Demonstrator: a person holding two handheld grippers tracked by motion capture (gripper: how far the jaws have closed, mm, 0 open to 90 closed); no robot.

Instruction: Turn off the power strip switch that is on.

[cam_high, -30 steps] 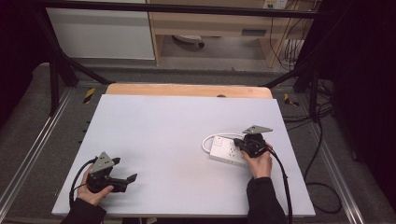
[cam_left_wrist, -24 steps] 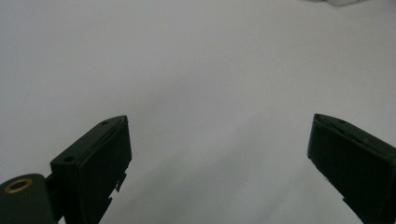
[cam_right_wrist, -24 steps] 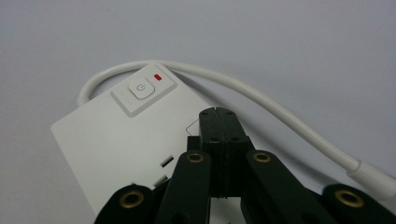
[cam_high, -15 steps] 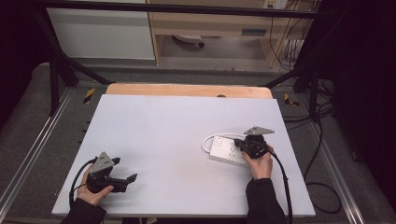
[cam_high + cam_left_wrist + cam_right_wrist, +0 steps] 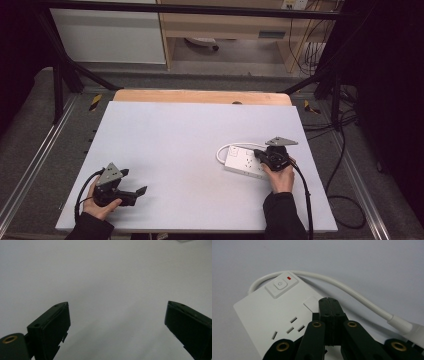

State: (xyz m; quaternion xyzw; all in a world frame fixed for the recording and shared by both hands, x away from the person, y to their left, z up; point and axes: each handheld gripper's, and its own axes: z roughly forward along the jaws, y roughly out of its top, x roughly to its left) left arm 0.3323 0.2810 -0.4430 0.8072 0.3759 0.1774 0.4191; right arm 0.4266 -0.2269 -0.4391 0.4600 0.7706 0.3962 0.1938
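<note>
- The left gripper [image 5: 131, 194] rested at about eight o'clock on the table [image 5: 190, 130], held in the person's left hand [image 5: 102, 202]. Its jaws stood wide apart with nothing between them, and in the left gripper view only bare tabletop lay ahead of it. Across the last second it had not shifted, so it looked parked and out of the work.
- The power strip [image 5: 245, 161] lay flat at about four o'clock on the table, well apart from the left gripper. Its white cord [image 5: 352, 291] looped out from the switch end and ran back along the far side of the body. It sat where it had a second earlier.
- On the strip, in the right gripper view, the power button [image 5: 280, 285] sat at the eleven o'clock corner, with a small red indicator [image 5: 289, 278] just beside it.
- The right gripper [image 5: 329, 302] hovered low over the strip, jaws clenched together with nothing between them, tips pointing toward the button but short of it. From above, it had barely moved since a second before.
- Judgement: with so little changed, the work seemed paused mid-step; the closed tip looked suited to pressing the button, and whether a press had landed could not be told.
</note>
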